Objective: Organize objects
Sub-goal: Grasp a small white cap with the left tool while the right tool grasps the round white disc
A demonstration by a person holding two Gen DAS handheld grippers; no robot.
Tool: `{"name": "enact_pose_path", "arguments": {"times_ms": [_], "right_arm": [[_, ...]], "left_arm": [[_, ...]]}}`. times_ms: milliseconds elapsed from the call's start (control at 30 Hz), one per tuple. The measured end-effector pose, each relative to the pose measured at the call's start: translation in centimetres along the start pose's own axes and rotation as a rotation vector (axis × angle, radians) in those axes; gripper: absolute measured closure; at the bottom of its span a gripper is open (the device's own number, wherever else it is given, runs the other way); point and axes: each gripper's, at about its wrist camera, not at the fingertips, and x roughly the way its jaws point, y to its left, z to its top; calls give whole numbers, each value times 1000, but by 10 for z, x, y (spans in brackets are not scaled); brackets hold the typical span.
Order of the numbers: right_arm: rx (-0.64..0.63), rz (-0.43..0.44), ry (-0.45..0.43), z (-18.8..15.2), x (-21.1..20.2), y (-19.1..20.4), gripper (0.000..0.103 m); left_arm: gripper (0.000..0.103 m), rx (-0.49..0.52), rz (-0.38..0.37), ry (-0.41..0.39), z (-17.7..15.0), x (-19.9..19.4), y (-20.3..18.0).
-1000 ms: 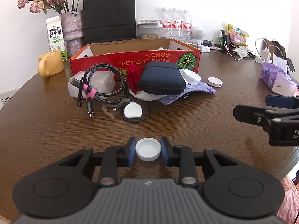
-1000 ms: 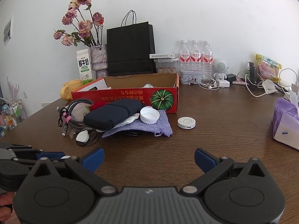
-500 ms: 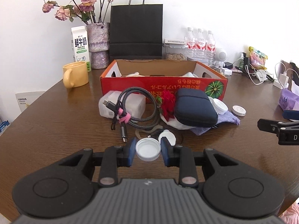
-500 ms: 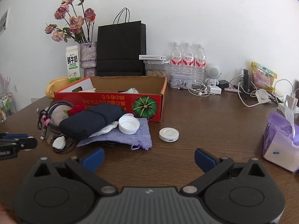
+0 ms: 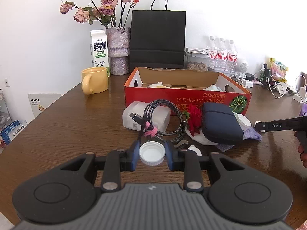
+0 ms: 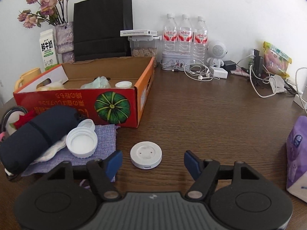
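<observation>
Left tool [image 5: 152,156]: pads were clamped on white cap [image 5: 152,155], open side up, carried above the bench [image 5: 63,132]; same grip as 1 s and 0.5 s ago.
Change, left: view had risen and closed in on the red box [image 5: 187,99]; cable bundle [image 5: 163,118] sat just ahead of the tips, box straight beyond it. Cap looked en route to the box, not yet over the rim.
Right tool [image 6: 153,161]: jaws wide, holding nothing.
Change, right: it had come fwd and down; white disc [image 6: 146,154] was well ahead 0.5 s ago, now lay between the pads, closer to the left pad, not touching either.
Meaning: prob. next pick = disc; closing still to do. One cap in hand, pile only partly sorted.
Right view only: box interior w/ a small white lid [image 6: 123,84] and crumpled tissue [image 6: 97,82] already inside; second white cap [image 6: 82,143] on purple cloth [image 6: 103,140] just left-fwd of tool.
Left view only: cable bundle over a clear container [image 5: 132,117], dark case [image 5: 220,124] and red flower [image 5: 194,118] right-fwd of tips; right tool seen from the side at far right, disc hidden there.
</observation>
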Motion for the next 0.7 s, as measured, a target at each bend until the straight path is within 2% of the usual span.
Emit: {"name": "enact_pose_path", "arguments": {"times_ms": [67, 167, 233, 367, 567, 700], "right_arm": [[-5, 8, 12, 2, 10, 3, 34], [-13, 20, 2, 1, 16, 8, 46], [-20, 32, -9, 0, 16, 10, 64], [-19, 45, -34, 0, 12, 10, 65], [12, 46, -170, 1, -7, 7, 65], [76, 115, -262, 13, -20, 8, 65]], "left_arm": [[74, -6, 5, 0, 1, 1, 2], [73, -12, 14, 0, 2, 3, 2], [73, -15, 15, 1, 4, 5, 3], [73, -21, 13, -9, 8, 9, 1], [73, -19, 14, -33, 21, 19, -4], [73, -18, 10, -61, 36, 29, -10]]}}
